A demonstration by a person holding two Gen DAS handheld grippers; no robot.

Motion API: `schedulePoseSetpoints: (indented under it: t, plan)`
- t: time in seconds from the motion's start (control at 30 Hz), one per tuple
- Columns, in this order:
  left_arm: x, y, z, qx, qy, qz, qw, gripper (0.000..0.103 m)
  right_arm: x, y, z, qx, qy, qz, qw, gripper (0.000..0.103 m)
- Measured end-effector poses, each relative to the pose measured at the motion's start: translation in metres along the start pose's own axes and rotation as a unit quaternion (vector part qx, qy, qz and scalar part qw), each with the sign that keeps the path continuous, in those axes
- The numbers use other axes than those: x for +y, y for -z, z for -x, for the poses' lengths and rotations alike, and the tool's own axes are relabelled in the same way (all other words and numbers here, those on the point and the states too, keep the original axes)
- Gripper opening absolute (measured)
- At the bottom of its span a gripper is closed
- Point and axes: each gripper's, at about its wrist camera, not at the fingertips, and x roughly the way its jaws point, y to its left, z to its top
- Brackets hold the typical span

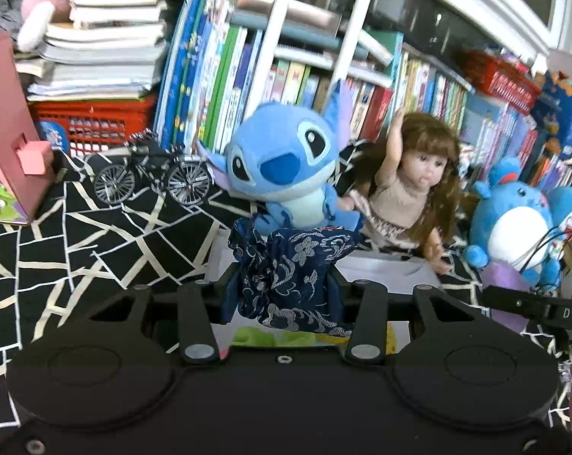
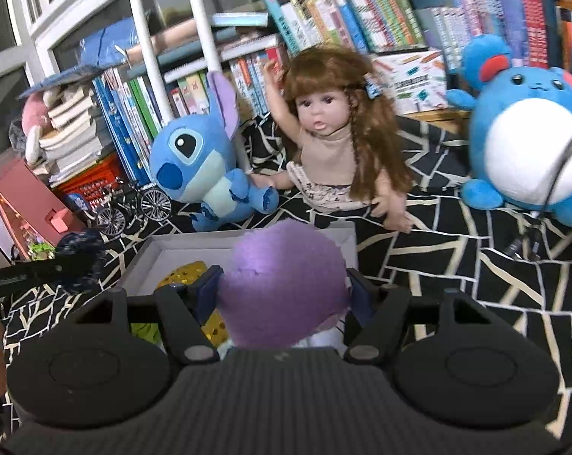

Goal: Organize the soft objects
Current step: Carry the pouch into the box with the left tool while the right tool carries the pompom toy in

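My left gripper [image 1: 282,288] is shut on a navy floral fabric scrunchie [image 1: 289,269], held above a white box [image 1: 392,269]. In the right wrist view the left gripper shows at the left edge with the scrunchie [image 2: 81,261]. My right gripper [image 2: 284,288] is shut on a purple soft object [image 2: 282,288], held over the white box [image 2: 248,242]. A gold sequined piece [image 2: 183,275] and something green [image 2: 145,331] lie in the box. The purple object also shows in the left wrist view [image 1: 506,276].
A blue Stitch plush [image 1: 282,170], a long-haired doll [image 1: 411,189] and a round blue plush [image 1: 521,223] sit behind the box on a black-and-white cloth [image 1: 96,235]. A model bicycle [image 1: 153,174], red basket [image 1: 92,117] and bookshelves [image 1: 248,68] stand behind.
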Motion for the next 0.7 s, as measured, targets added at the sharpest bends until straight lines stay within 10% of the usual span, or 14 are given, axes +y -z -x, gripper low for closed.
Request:
schedulePoseSetpoints:
  t: [0.7]
  plan:
    - [0.005,0.008,-0.084,0.085,-0.038,0.006,0.9956,0.044,0.017,0.006,-0.094,0.098,0.018,-0.003,0.995,0.071]
